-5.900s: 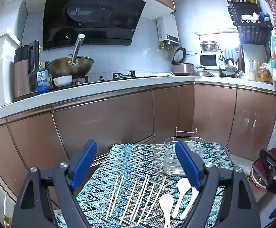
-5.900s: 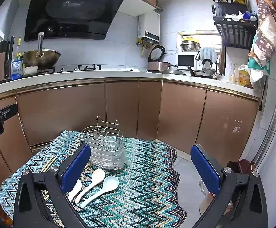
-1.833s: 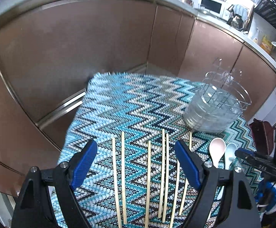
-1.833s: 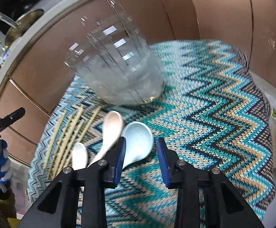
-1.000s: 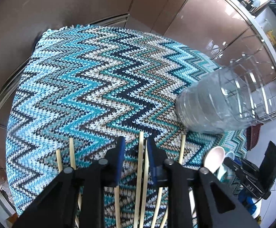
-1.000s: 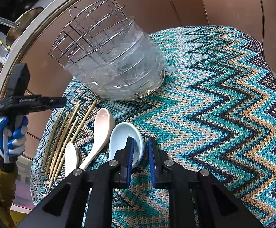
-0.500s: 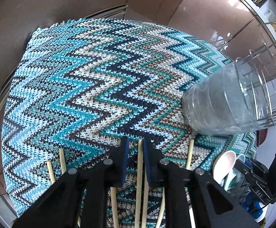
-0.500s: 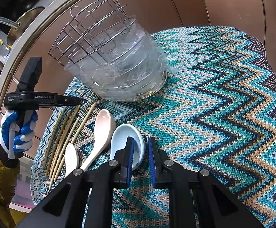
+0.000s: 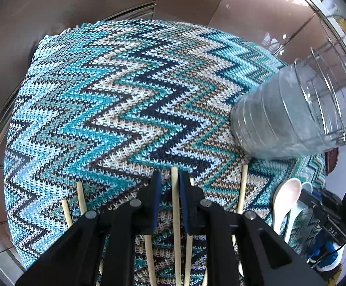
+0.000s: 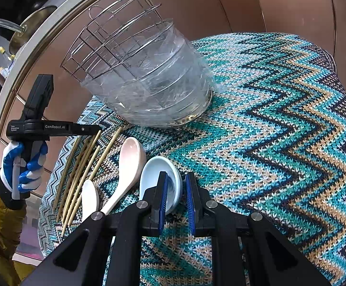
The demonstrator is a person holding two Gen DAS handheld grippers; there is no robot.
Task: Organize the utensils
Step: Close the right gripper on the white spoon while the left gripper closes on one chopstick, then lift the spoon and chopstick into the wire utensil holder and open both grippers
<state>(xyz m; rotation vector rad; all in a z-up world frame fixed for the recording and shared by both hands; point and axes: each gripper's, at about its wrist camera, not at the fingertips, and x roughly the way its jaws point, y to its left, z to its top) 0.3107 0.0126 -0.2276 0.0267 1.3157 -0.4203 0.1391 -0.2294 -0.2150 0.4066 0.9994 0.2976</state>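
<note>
My left gripper (image 9: 168, 178) is shut on one wooden chopstick (image 9: 175, 205), whose tip pokes out past the fingers; several more chopsticks (image 9: 242, 190) lie side by side on the zigzag cloth (image 9: 115, 100). My right gripper (image 10: 175, 178) is shut on the rim of the pale blue spoon (image 10: 158, 176), which rests on the cloth. A pink spoon (image 10: 130, 162) and a white spoon (image 10: 89, 197) lie to its left. The wire utensil holder in clear plastic (image 10: 149, 78) stands beyond the spoons and also shows in the left wrist view (image 9: 292, 119).
The cloth-covered table (image 10: 292, 131) stands in front of brown kitchen cabinets (image 9: 101, 0). The left gripper's body and gloved hand (image 10: 29, 143) hover over the chopsticks at the table's left edge. The floor drops away past the cloth's edges.
Since half a second ago both grippers hold nearly still. Over the last second the left jaws closed in on the chopstick and the right jaws stayed pinched on the blue spoon.
</note>
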